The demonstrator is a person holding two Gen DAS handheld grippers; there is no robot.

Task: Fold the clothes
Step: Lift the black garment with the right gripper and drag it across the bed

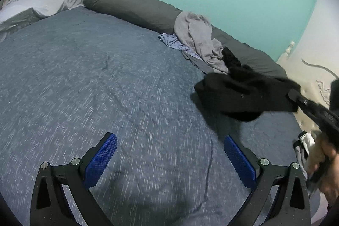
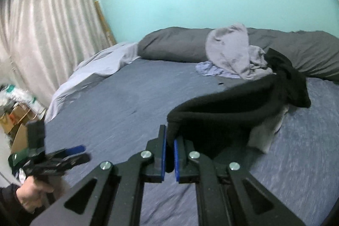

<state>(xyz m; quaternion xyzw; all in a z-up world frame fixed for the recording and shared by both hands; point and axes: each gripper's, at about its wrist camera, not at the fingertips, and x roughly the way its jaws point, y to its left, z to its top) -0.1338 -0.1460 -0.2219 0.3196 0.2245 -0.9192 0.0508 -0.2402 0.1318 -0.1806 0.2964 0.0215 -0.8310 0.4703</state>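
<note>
Right of centre in the right wrist view, the right gripper [image 2: 169, 145] has its blue pads pressed together on an edge of the soft black knitted garment [image 2: 233, 107], which stretches from the pinch toward the crumpled pile of grey and pale blue clothes [image 2: 231, 52] against the long dark grey bolster pillow [image 2: 178, 43]. Low in the left wrist view, the left gripper [image 1: 169, 160] hangs with its 2 fingers spread wide and nothing between them, above the blue-grey heathered bedspread [image 1: 95, 77]. The step looks like drawing 1 garment clear of the pile to lay it flat. To do it well, the pinch should hold firm while the cloth trails free, without dragging the grey clothes along. The left gripper would best take a second corner, so the garment spreads smooth on the bare bedspread at the frame's middle.
</note>
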